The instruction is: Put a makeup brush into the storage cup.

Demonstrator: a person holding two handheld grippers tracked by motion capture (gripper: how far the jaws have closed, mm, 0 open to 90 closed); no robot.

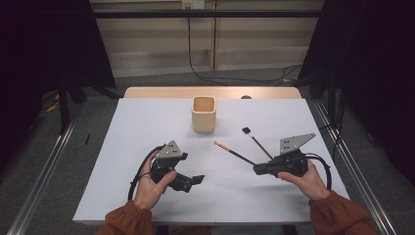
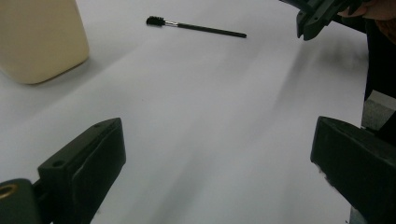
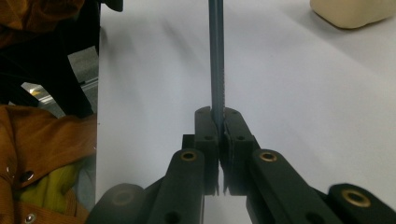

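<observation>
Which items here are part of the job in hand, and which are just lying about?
In the job:
- pink-tipped brush, clamped in the right tongs
- beige cup
- black-tipped brush, on the table

Lying about:
- wall cable
- small dark thing at the table's far edge

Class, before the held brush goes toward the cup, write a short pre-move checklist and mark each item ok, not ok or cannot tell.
1. Right hand-held gripper shut on the orange-tipped brush: ok, jaws pinch its handle.
2. Cup upright with open mouth: ok.
3. Cup inside free of things: cannot tell, its bottom is hidden.
4. Path from brush tip to cup free: ok, bare table between.
5. Left hand-held gripper open and holding nothing: ok.
6. Black brush lying apart from the held one: ok.
</observation>
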